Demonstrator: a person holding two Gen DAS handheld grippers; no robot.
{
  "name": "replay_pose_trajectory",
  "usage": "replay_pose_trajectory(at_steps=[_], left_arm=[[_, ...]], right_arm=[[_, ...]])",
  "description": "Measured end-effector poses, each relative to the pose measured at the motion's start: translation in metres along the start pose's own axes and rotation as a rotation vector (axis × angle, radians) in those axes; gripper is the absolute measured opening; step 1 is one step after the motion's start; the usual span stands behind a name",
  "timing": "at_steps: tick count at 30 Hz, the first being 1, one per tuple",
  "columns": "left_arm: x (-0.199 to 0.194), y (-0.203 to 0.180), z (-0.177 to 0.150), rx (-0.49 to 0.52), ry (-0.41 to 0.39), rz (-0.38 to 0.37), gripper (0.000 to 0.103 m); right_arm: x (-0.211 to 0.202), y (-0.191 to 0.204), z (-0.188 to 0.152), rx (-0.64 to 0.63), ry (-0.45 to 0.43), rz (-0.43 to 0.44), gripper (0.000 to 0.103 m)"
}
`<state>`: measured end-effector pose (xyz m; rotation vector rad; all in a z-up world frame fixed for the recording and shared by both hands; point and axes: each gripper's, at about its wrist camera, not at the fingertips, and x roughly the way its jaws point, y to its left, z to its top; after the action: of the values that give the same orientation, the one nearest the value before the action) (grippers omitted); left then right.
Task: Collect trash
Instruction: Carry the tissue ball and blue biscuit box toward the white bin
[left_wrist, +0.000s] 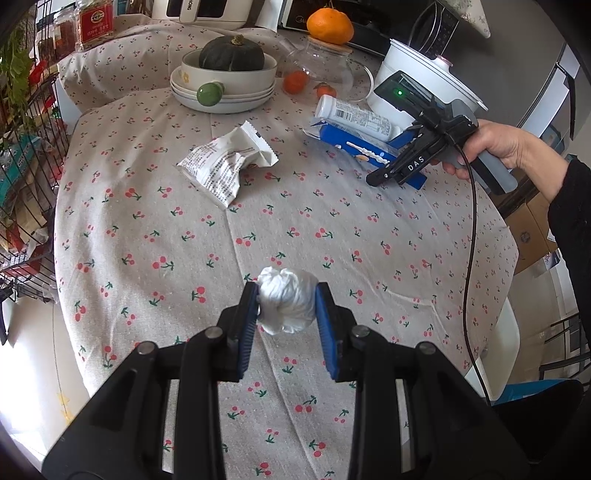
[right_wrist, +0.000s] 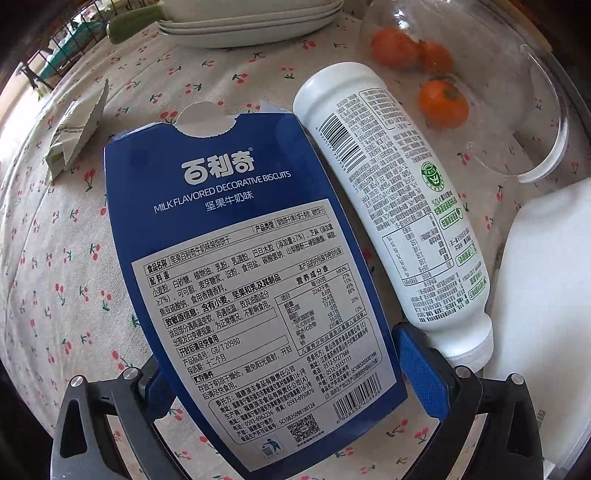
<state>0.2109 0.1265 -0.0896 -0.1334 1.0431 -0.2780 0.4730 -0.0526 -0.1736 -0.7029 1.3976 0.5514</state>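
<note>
My left gripper (left_wrist: 286, 308) is clamped on a crumpled white wad (left_wrist: 287, 304), pinched between both blue pads just above the cherry-print cloth of the counter (left_wrist: 147, 229); I judge the hold shallow, since the wad sits at the pad tips and could roll out if I tilt or jolt the rig. My right gripper (right_wrist: 273, 354) has its fingers apart, straddling the near end of the blue biscuit box (right_wrist: 236, 266), which lies flat on the cloth; I cannot confirm that either pad is pressing on it. The box is thin and opened at its far flap, so a squeeze across its width may buckle it or let it slip. The white bottle (right_wrist: 395, 206) lies on its side touching the box's right edge, its cap beside my right-hand pad; closing or lifting here could nudge it into a roll toward the glass pitcher (right_wrist: 517, 110). A torn white wrapper (left_wrist: 229, 162) lies loose mid-counter, uncollected. As to containers: a bowl (left_wrist: 229, 72) on stacked plates holds a dark green squash (left_wrist: 232, 54); the glass pitcher looks empty, with small oranges (right_wrist: 441, 103) beside it. No bin is in view.
</note>
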Motion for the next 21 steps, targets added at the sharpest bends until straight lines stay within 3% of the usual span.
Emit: replay_pose_trajectory(at_steps=[9, 21], left_arm=[[-0.012, -0.004, 0.001, -0.019, -0.03, -0.01, 0.033], [-0.027, -0.056, -0.018, 0.038, -0.045, -0.07, 0.033]], right_arm=[[-0.018, 0.045, -0.057, 0.054, -0.03, -0.01, 0.094], [-0.058, 0.082, -0.176, 0.31, -0.06, 0.111, 0.091]])
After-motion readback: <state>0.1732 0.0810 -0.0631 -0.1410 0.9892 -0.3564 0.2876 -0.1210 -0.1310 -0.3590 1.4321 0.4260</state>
